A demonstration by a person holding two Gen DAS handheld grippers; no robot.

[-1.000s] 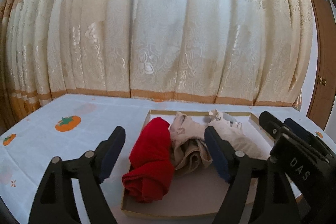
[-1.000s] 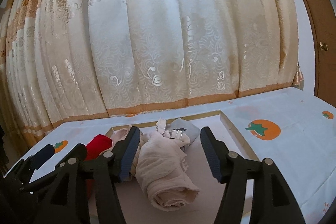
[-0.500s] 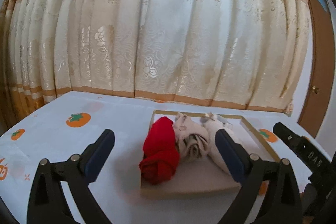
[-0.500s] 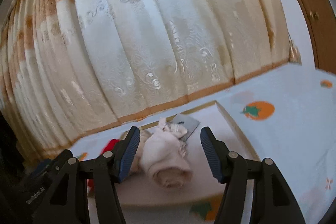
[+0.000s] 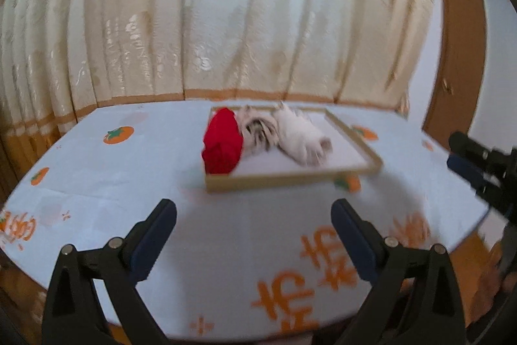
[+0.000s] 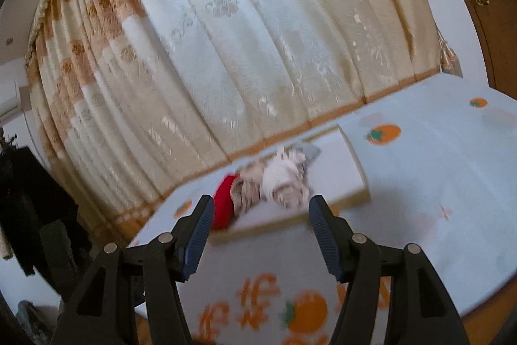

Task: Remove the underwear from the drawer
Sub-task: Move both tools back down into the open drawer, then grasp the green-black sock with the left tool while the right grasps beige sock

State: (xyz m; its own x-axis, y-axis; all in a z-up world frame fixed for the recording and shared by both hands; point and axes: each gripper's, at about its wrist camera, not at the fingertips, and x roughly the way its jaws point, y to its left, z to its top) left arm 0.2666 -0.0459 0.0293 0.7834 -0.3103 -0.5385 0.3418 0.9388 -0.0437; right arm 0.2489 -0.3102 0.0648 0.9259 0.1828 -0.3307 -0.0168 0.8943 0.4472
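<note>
The underwear is inside the drawer [image 5: 290,177], a shallow wood-rimmed tray on the tabletop [image 5: 135,170]. Three rolled items lie side by side against the drawer's far-left corner: a red roll [image 5: 223,144], a striped roll [image 5: 260,134] and a pale roll [image 5: 303,139]. None has been removed.

Both claws have drawn back from the drawer; a second ago each straddled the rolls. The left claw [image 5: 253,231] stands wide open and empty, with no further widening in the last half second. The right claw [image 6: 261,235] is parted and empty. Judgement: extraction requires a fresh approach.

Motion blur obscures fabric detail. A grey item [image 6: 310,151] behind the pale roll cannot be identified.
</note>
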